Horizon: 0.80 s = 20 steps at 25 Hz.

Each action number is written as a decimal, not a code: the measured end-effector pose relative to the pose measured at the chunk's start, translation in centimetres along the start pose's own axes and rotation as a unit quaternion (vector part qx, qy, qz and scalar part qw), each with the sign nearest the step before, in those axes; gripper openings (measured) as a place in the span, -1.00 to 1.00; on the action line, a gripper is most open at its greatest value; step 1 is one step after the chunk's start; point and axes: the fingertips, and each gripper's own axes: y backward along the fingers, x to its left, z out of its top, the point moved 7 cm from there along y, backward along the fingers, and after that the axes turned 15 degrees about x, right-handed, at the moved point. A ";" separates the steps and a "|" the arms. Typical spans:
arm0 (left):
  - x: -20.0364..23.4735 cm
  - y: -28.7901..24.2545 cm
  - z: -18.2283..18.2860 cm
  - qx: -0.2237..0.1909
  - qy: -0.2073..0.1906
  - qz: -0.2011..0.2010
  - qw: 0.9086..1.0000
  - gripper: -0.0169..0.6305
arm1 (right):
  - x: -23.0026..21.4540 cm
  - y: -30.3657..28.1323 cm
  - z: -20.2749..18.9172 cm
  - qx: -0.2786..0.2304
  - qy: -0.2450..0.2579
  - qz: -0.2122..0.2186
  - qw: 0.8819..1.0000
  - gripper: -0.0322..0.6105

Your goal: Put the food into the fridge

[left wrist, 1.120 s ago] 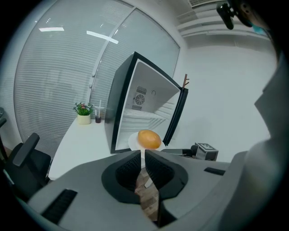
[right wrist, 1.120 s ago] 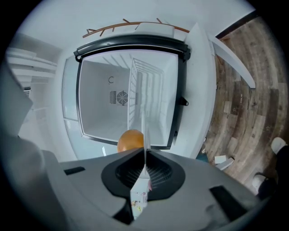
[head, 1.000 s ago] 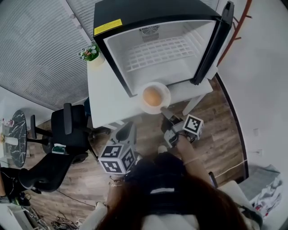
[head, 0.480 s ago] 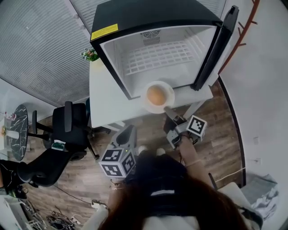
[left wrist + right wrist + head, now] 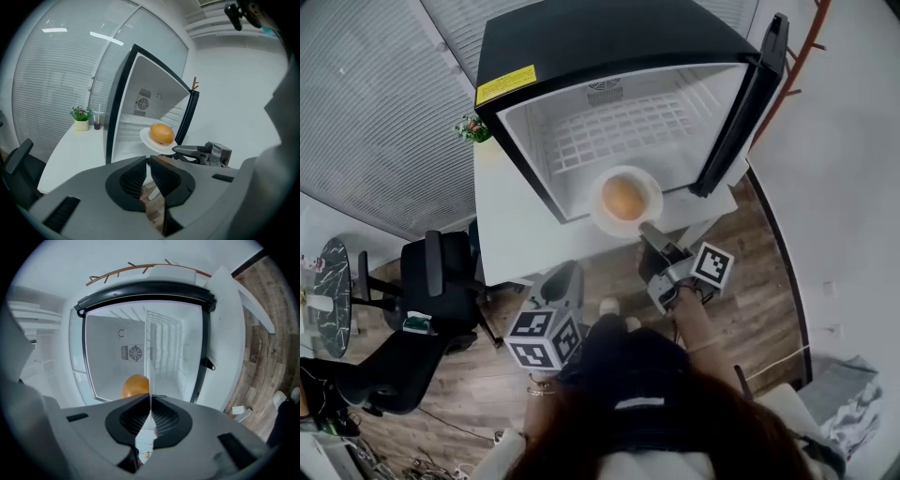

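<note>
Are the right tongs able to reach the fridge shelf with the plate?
Probably yes. The fridge door stands wide open, the right tongs hold the plate with the orange food at the opening, and the wire shelf looks bare.

Fridge (image 5: 609, 56) stands open at the table's (image 5: 502, 216) front edge. Door (image 5: 741, 103) is swung wide and walls off the right side of the opening. The cavity around the wire shelf (image 5: 619, 127) is free. Plate (image 5: 600, 214), clamped at its rim by the right tool (image 5: 643, 229), occupies the middle of the mouth. Plant (image 5: 469, 127) sits at the table's far left corner, well apart from the opening.
</note>
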 end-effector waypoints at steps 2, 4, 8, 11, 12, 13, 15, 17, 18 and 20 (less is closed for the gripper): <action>0.3 -0.5 0.7 -0.002 -0.004 -0.007 1.000 -0.86 | 0.4 -0.3 0.6 -0.007 0.002 0.004 1.000 -0.86; 0.7 -1.0 1.3 -0.002 -0.006 -0.012 1.000 -0.86 | 0.8 -0.6 1.4 -0.014 0.004 0.008 1.000 -0.86; 1.7 -1.8 3.0 -0.005 -0.004 -0.019 1.000 -0.86 | 1.9 -1.6 2.7 -0.025 0.010 0.018 0.999 -0.86; 2.0 -2.5 3.3 -0.006 -0.008 -0.026 1.000 -0.86 | 2.0 -1.7 3.0 -0.031 0.015 0.017 0.999 -0.86; 2.0 -2.7 3.4 -0.006 -0.009 -0.028 1.000 -0.86 | 2.0 -1.7 3.2 -0.032 0.016 0.016 0.999 -0.86; 2.1 -2.9 3.5 -0.005 -0.009 -0.030 0.999 -0.86 | 2.0 -1.8 3.3 -0.034 0.016 0.016 0.999 -0.86; 2.1 -3.2 3.7 -0.004 -0.011 -0.034 0.999 -0.86 | 2.2 -1.9 3.6 -0.036 0.014 0.017 0.999 -0.86; 2.2 -3.4 3.9 -0.001 -0.012 -0.037 0.999 -0.86 | 2.3 -2.0 3.7 -0.040 0.010 0.018 0.999 -0.86; 2.3 -3.5 4.0 0.000 -0.013 -0.039 0.999 -0.86 | 2.3 -2.0 3.8 -0.042 0.009 0.017 0.999 -0.86; 2.5 -3.6 4.1 -0.001 -0.012 -0.040 0.999 -0.86 | 2.3 -2.0 4.0 -0.046 0.006 0.015 0.999 -0.86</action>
